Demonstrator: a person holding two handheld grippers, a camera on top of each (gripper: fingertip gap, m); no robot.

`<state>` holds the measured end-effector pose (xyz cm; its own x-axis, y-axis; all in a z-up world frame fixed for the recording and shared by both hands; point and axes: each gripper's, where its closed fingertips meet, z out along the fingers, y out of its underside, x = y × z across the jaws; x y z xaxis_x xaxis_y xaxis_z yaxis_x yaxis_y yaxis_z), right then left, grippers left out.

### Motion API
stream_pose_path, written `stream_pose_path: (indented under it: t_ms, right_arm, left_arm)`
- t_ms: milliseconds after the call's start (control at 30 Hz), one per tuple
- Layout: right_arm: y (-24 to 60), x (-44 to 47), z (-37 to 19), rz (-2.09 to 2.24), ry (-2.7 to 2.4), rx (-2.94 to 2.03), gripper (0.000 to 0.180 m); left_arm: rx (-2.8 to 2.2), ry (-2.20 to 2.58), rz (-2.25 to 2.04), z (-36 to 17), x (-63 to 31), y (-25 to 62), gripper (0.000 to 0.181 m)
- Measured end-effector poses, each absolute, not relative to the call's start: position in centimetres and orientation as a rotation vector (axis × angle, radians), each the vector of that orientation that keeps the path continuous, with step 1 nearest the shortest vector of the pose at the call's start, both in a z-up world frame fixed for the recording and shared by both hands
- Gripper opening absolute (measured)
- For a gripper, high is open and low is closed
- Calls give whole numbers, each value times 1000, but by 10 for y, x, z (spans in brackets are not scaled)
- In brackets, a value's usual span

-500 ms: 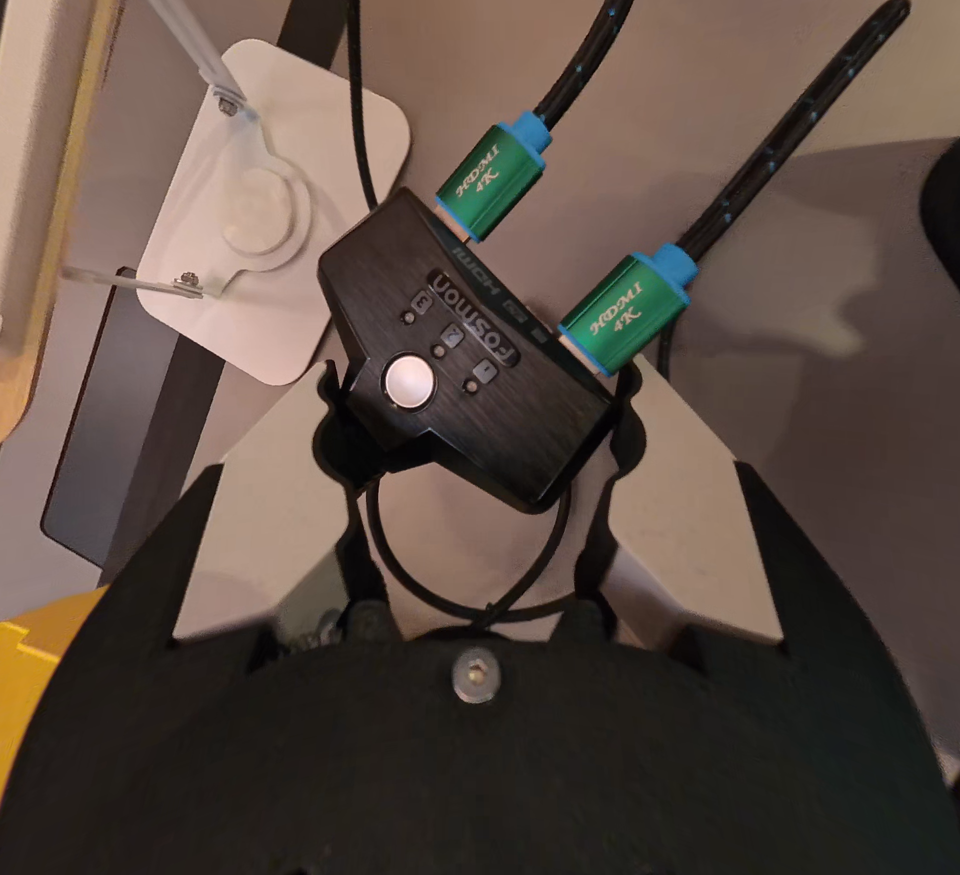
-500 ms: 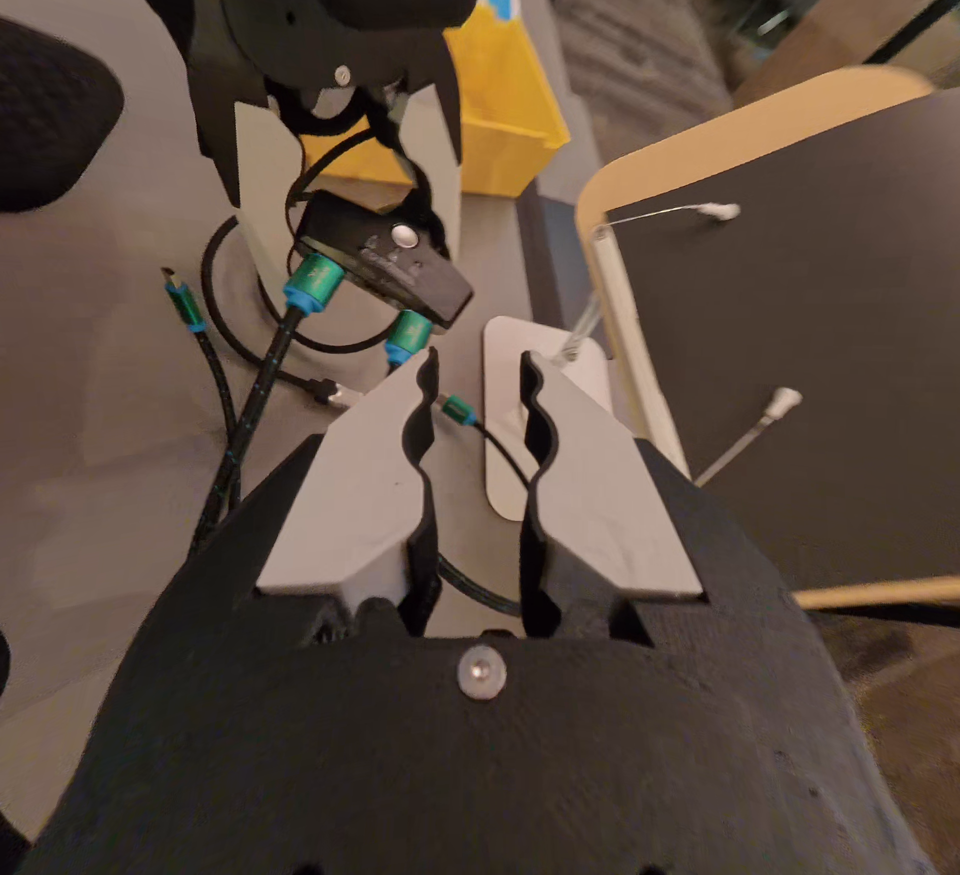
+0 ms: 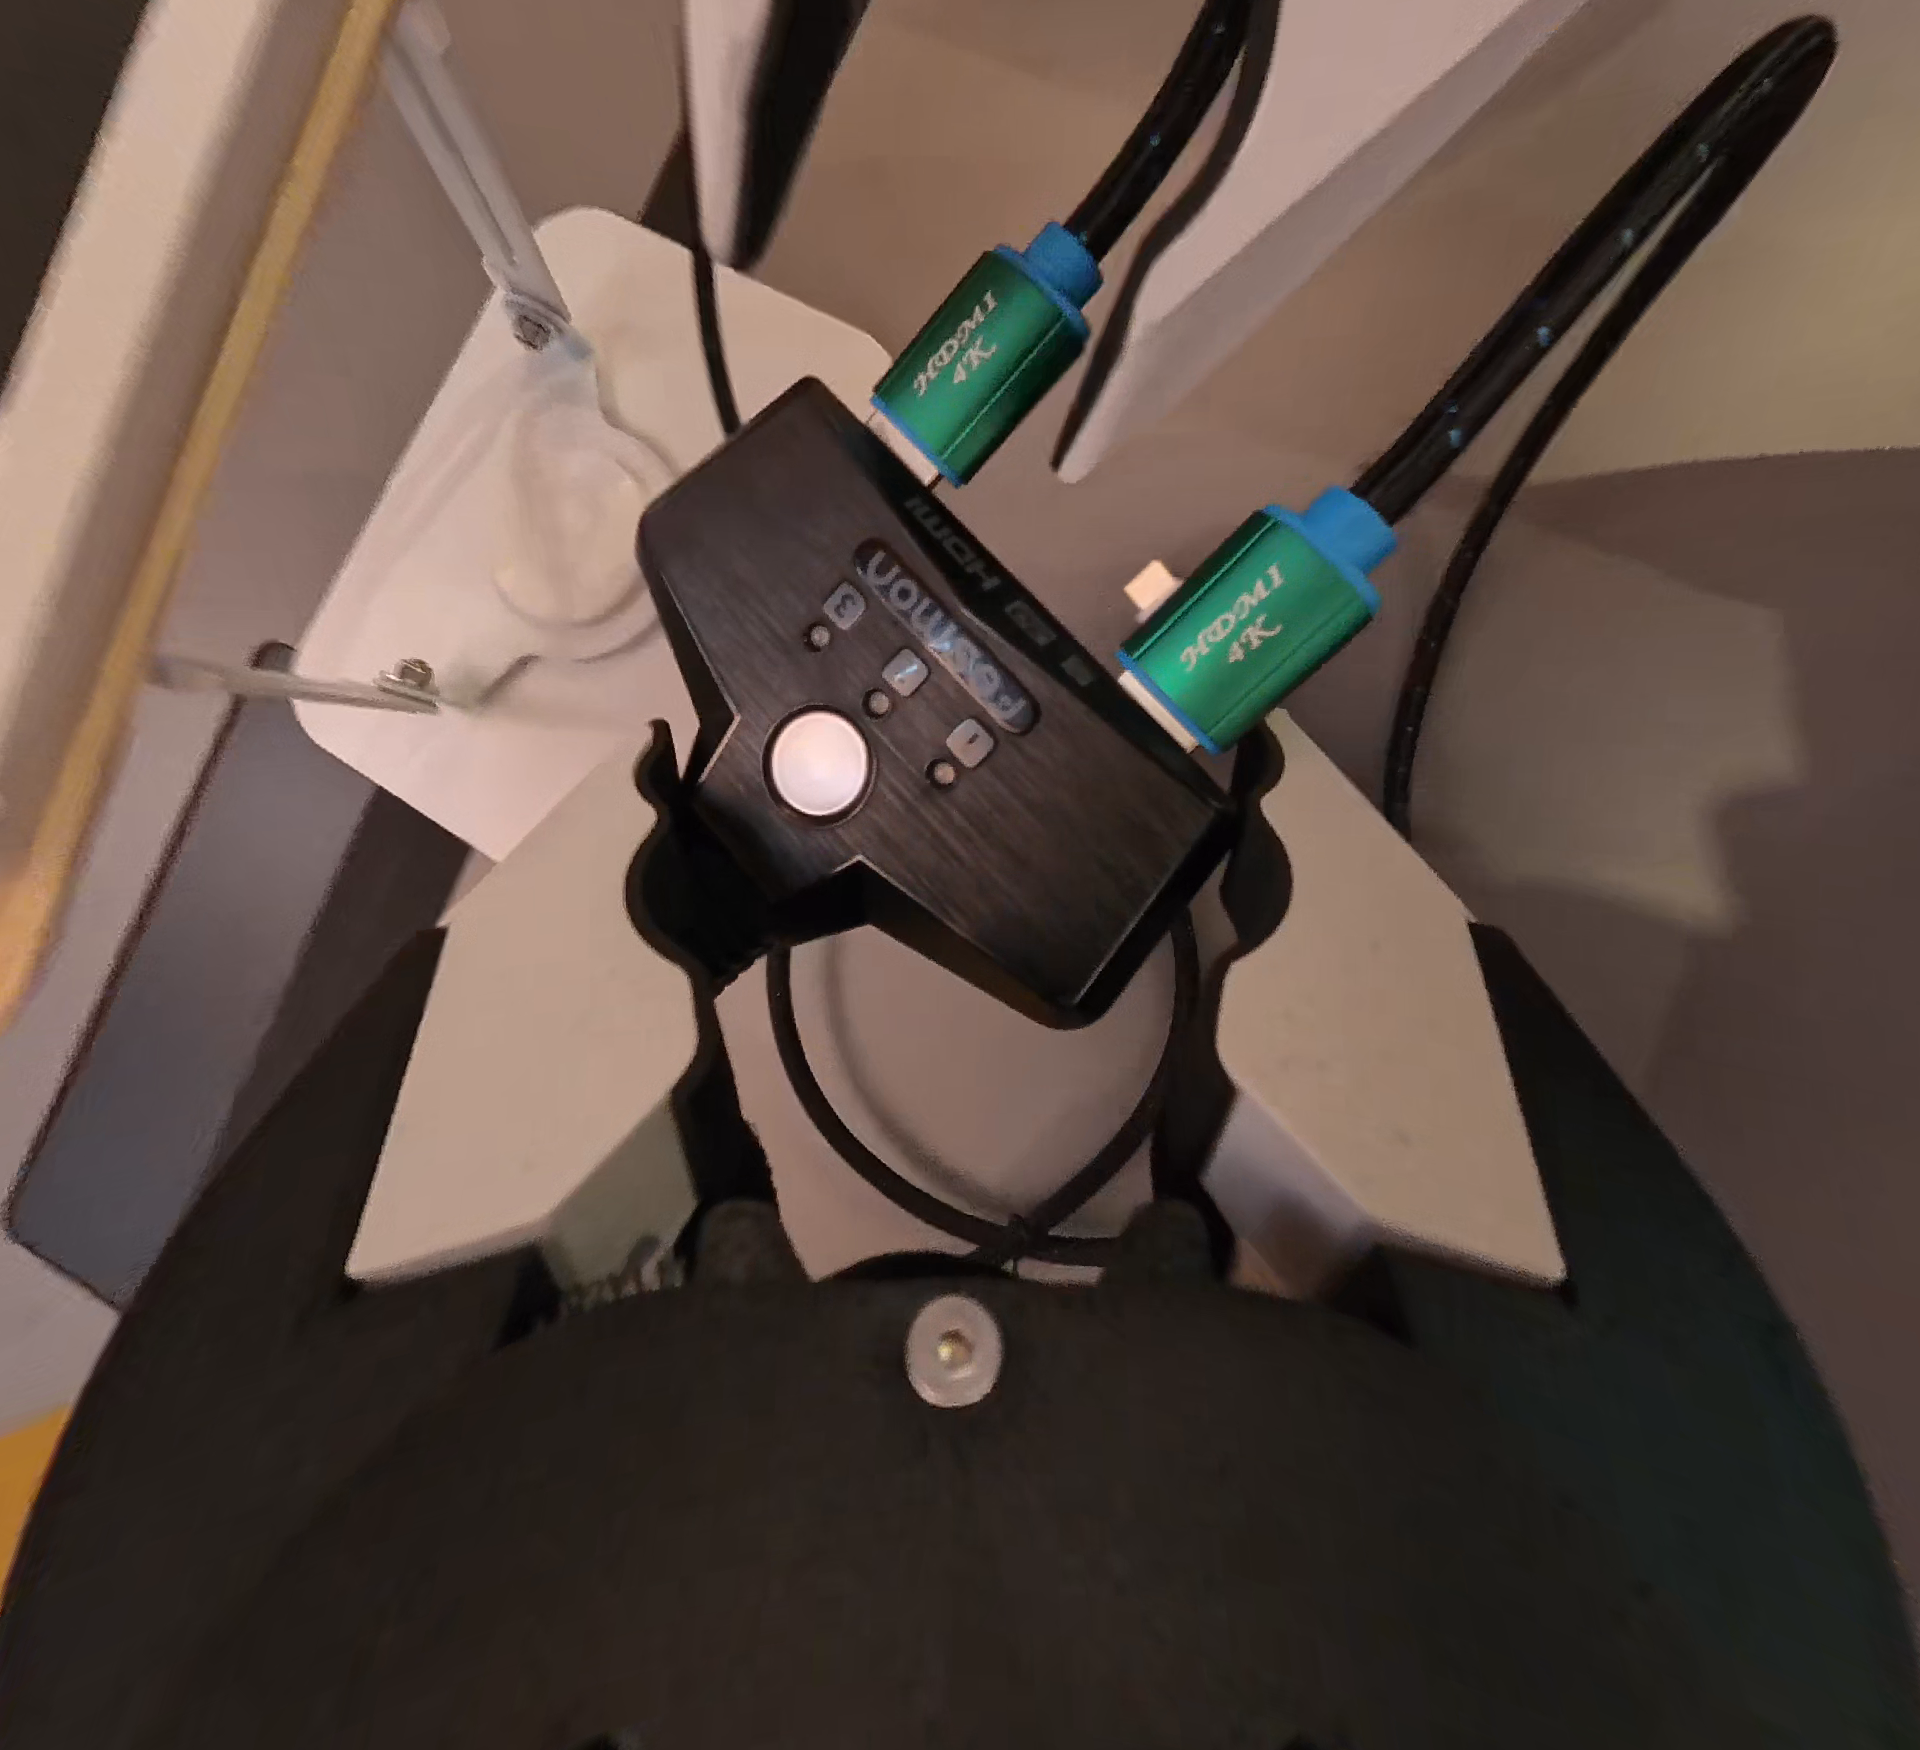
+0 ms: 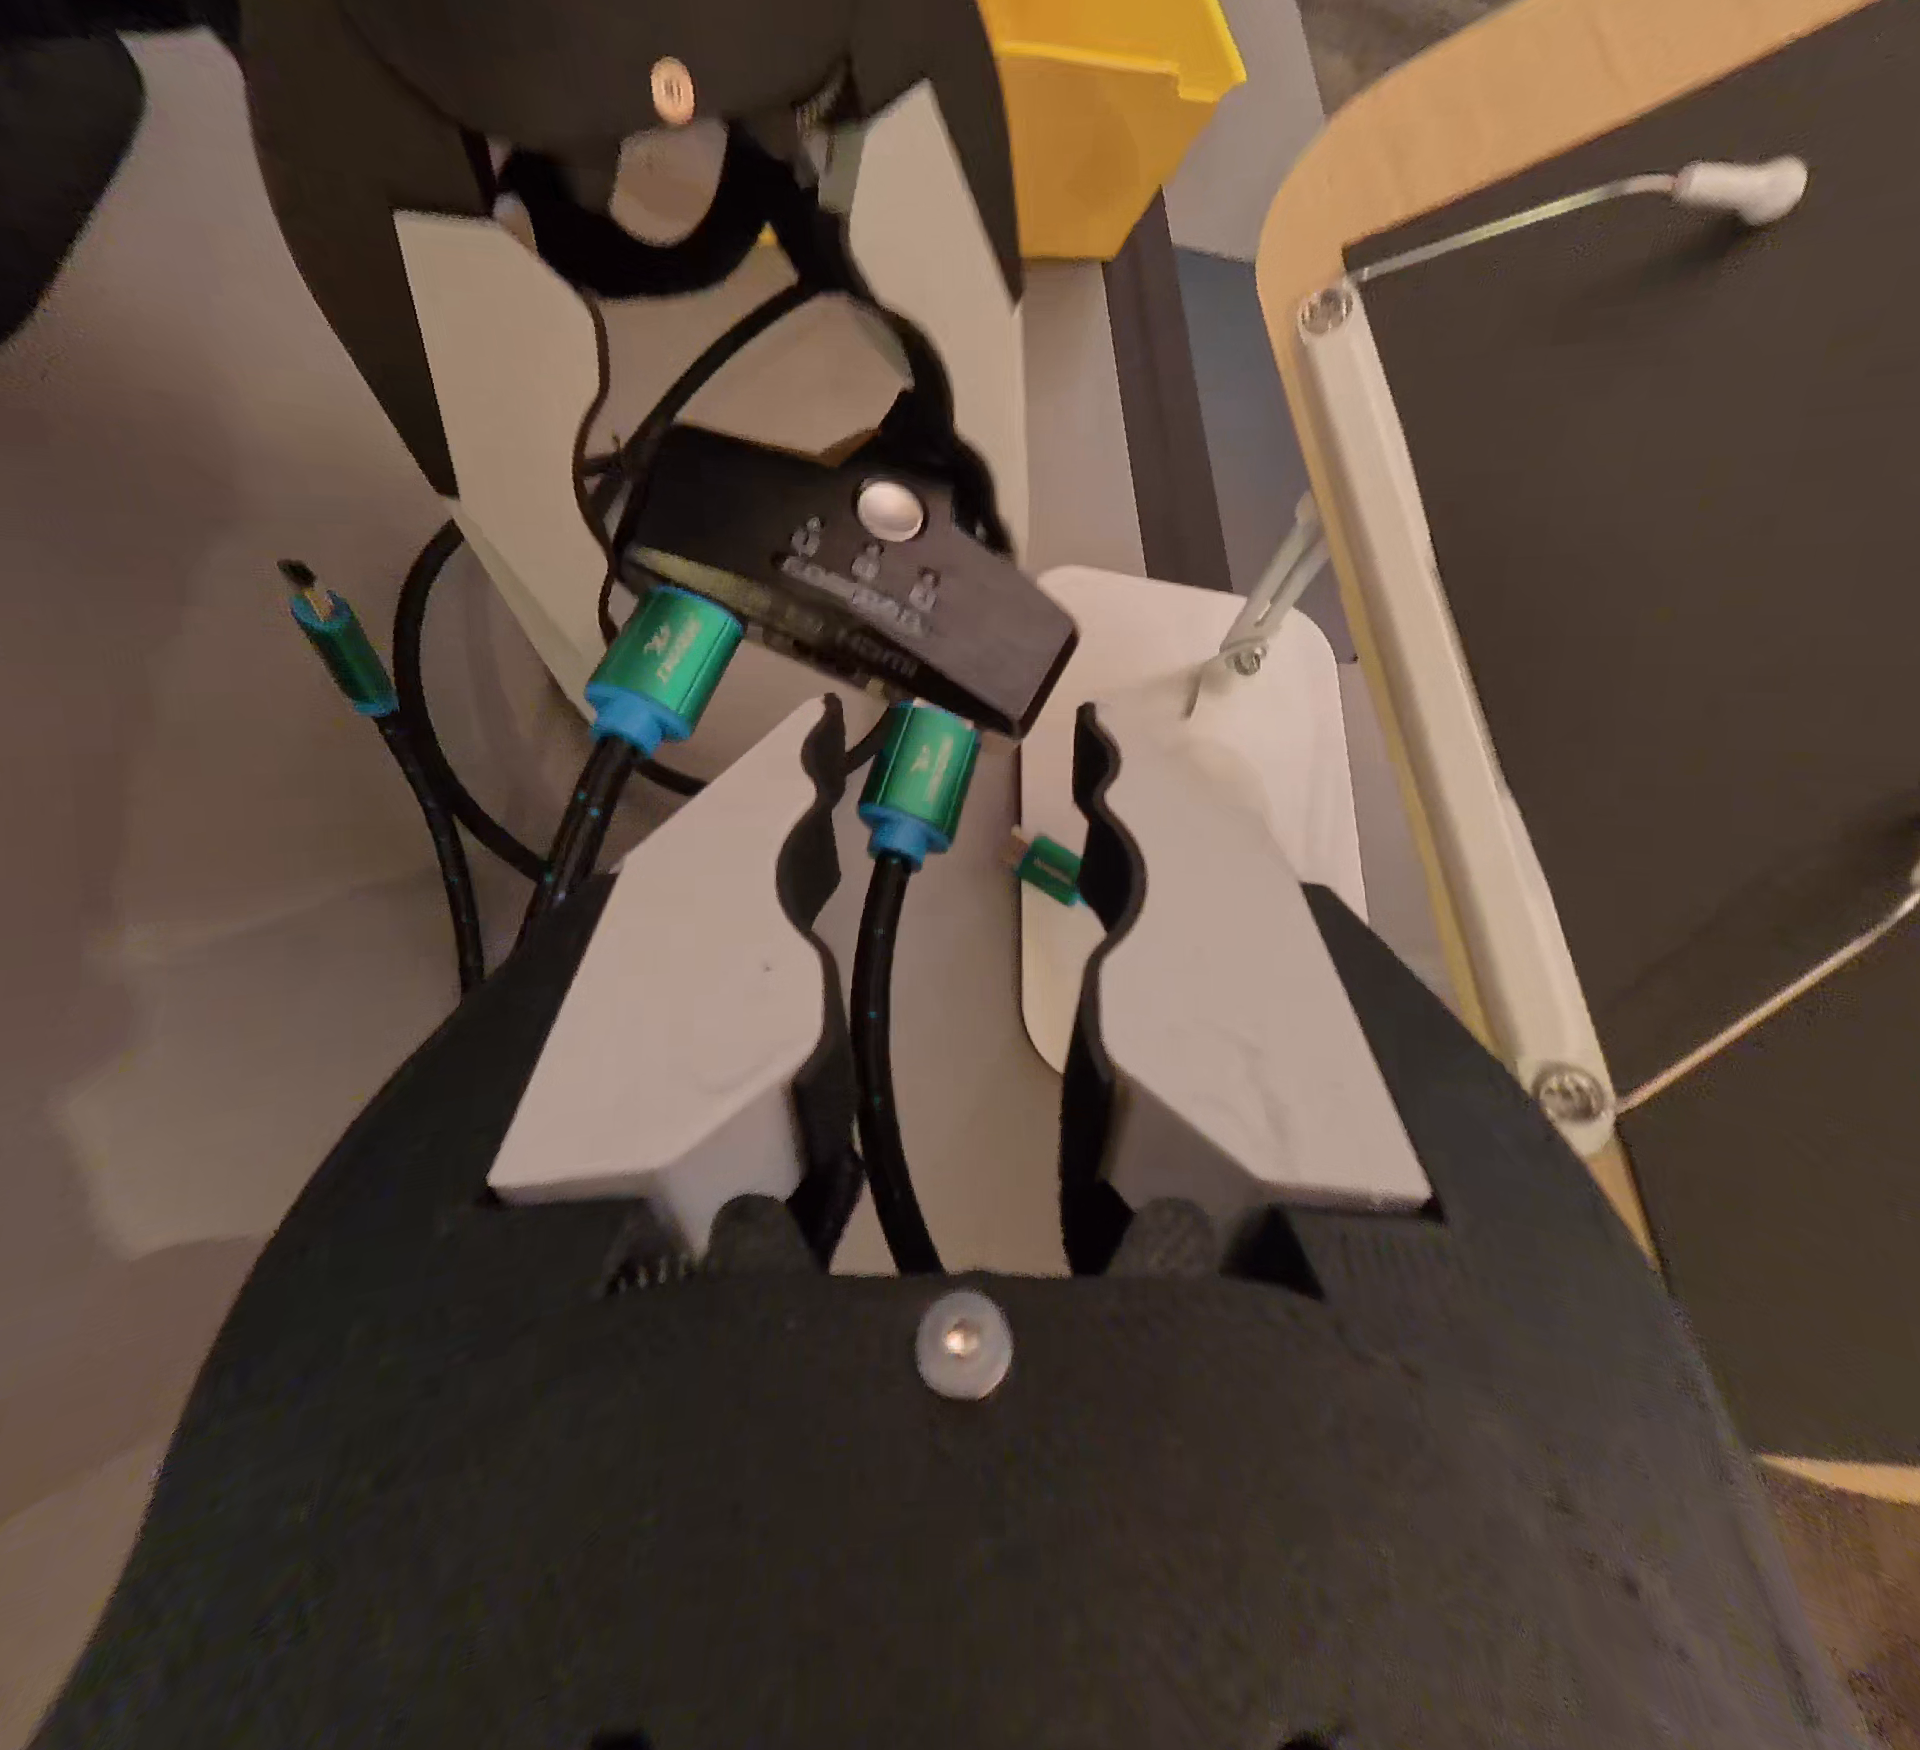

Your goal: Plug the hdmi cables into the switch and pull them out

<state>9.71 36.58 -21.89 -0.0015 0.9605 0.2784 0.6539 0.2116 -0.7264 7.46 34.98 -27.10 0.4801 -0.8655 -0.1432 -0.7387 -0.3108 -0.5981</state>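
The black switch (image 3: 935,744) is clamped between my left gripper's (image 3: 956,765) white fingers. Two green HDMI plugs sit in its far side, an upper one (image 3: 982,370) and a lower one (image 3: 1247,630). In the right wrist view the switch (image 4: 842,578) hangs in the left gripper (image 4: 748,474) ahead. My right gripper (image 4: 956,718) is open, its jaws on either side of one plugged-in green plug (image 4: 920,765) and its braided cable, not closed on it. The other plugged-in plug (image 4: 665,661) lies to the left. The right gripper's fingers (image 3: 1351,173) show blurred at the top of the left wrist view.
A loose green plug (image 4: 338,635) lies on the table at left, and a small green connector (image 4: 1044,869) lies on the white stand base (image 4: 1195,765). A black board with a wooden edge (image 4: 1662,661) stands at right. A yellow bin (image 4: 1081,38) is behind. Tip to tip, the grippers are about 6 cm apart.
My right gripper has moved forward to the switch and opened wider, so its fingers now straddle one plugged-in plug. The left gripper still holds the switch.
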Motion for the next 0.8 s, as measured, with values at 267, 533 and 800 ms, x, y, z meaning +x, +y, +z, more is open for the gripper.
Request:
stream_pose_path:
  t_ms: [267, 533, 800]
  right_arm:
    - [380, 109, -215, 561, -1640, -1528, 33]
    - [382, 105, -216, 526, -1662, -1484, 26]
    - [335, 102, -166, 514, -1708, -1278, 24]
  left_arm:
    - [-2047, 1307, -233, -262, 86, 371, 104]
    - [-2023, 1276, -353, -270, 85, 370, 104]
    - [-2035, 1218, -405, -263, 73, 372, 104]
